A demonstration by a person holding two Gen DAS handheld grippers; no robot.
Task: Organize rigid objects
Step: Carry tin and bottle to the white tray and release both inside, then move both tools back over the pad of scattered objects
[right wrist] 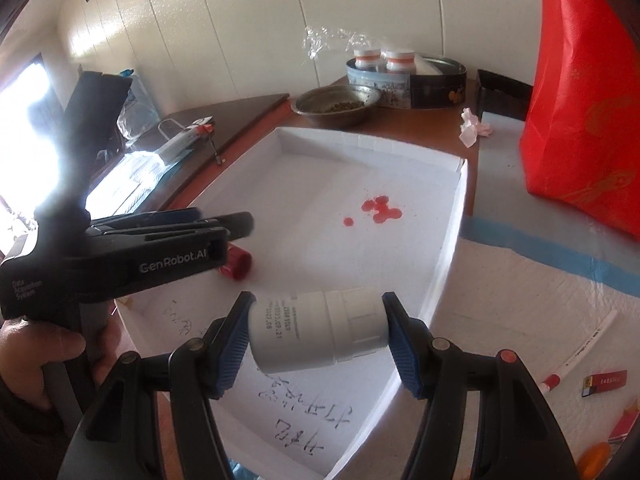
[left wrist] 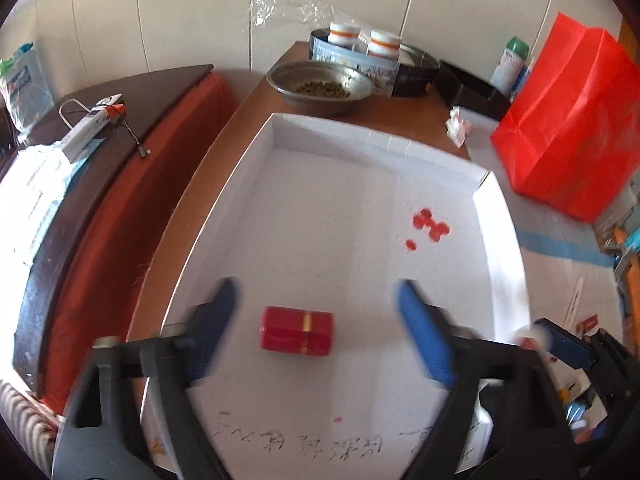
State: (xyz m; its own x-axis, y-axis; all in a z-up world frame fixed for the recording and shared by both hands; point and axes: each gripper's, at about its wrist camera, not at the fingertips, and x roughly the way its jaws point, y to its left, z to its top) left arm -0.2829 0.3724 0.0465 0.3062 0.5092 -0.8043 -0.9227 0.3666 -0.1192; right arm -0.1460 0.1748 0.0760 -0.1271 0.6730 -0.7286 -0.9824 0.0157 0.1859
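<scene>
A: We have the left gripper (left wrist: 316,316) standing wide over the near part of the shallow white cardboard tray (left wrist: 256,152). The small red ribbed canister with gold bands (left wrist: 297,331) lies on its side on the tray floor between the blue pads (left wrist: 424,340), and neither pad touches it.

B: Agreed. And our right gripper (right wrist: 318,332) clasps the white plastic pill bottle with the ridged cap (right wrist: 320,330) end to end, base against the left pad, cap against the right one. The bottle lies crosswise above the tray's near right edge.

A: From the right wrist view we see the left gripper from the side, with a hand (right wrist: 38,354) around its grip, and the red canister half hidden behind its fingers (only the end shows).

B: Far right in the tray sits a cluster of flat red discs (left wrist: 430,224). Whether they are tablets or stains we cannot tell.

A: Beyond the tray, on the brown wooden table (left wrist: 420,118), stands a metal bowl (left wrist: 320,84) holding dark pellets. To the right of the tray is a bright red paper bag (left wrist: 572,120).
</scene>
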